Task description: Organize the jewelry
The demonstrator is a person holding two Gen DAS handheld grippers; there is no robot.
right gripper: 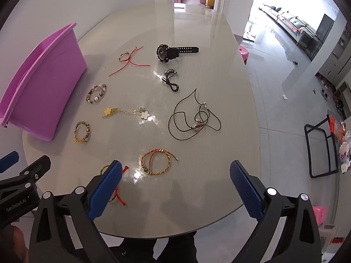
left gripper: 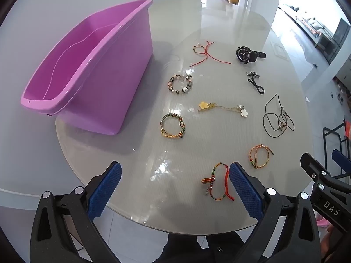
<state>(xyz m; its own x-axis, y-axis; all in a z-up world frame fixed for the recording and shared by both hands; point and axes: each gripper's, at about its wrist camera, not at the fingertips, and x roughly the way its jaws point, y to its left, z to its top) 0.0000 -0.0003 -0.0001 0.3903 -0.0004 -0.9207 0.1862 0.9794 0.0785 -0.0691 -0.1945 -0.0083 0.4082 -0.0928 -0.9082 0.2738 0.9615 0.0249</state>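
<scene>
A purple bin (left gripper: 92,83) stands empty at the table's left; it also shows in the right wrist view (right gripper: 41,100). Jewelry lies spread on the glass table: a black watch (left gripper: 245,54), a red-string bracelet (left gripper: 204,51), a beaded bracelet (left gripper: 181,83), a flower chain (left gripper: 221,107), a black cord necklace (left gripper: 277,118), a small black cord (left gripper: 255,82), a woven bracelet (left gripper: 173,126), an orange braided bracelet (left gripper: 260,155) and a multicoloured bracelet (left gripper: 217,183). My left gripper (left gripper: 175,188) is open above the near edge, beside the multicoloured bracelet. My right gripper (right gripper: 175,188) is open and empty near the orange braided bracelet (right gripper: 156,162).
The round glass table's near edge (left gripper: 186,232) is just under both grippers. A black chair frame (right gripper: 322,149) stands on the right. The other gripper's body shows at the right edge of the left wrist view (left gripper: 324,186).
</scene>
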